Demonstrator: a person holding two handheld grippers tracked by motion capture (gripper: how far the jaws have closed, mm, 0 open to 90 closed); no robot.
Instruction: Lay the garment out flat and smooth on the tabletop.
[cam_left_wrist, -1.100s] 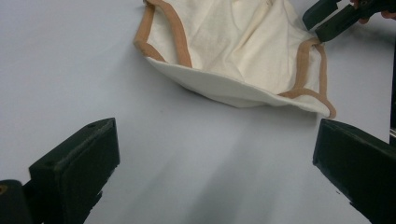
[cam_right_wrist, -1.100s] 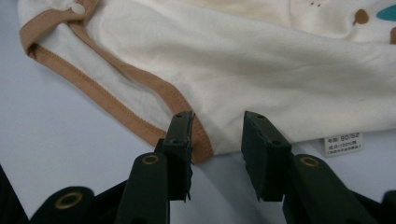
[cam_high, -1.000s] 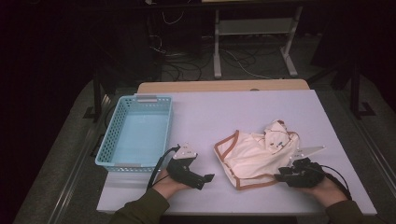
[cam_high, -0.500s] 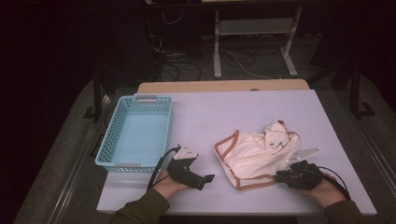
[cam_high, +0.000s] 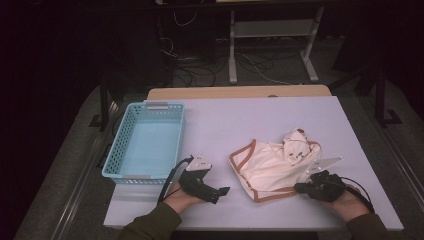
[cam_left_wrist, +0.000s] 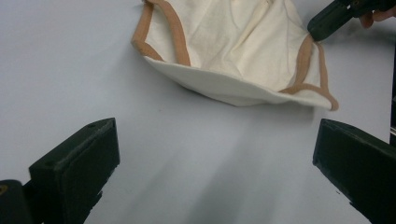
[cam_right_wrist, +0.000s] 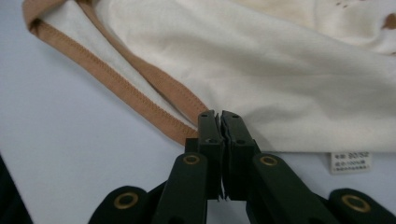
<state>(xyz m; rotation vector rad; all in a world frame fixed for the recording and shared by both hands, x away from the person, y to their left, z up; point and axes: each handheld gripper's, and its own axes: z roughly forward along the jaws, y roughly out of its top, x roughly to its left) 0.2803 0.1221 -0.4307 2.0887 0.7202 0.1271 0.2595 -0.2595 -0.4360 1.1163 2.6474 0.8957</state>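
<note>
Cream cotton garment with brown-trimmed edges (cam_high: 272, 167), limp and light on the white counter (cam_high: 240, 120).
Its near hem has just been closed on by the right hand-held gripper (cam_right_wrist: 219, 122); the left hand-held gripper (cam_high: 223, 190), jaws apart, is best brought to the trim beside the garment's other corner.

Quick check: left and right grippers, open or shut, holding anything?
Left gripper: open, holding nothing.
Right gripper: jaws just closed on the garment's brown-trimmed edge.

Garment (cam_high: 272, 167) soft cloth; basket (cam_high: 145, 145) perforated plastic.
</note>
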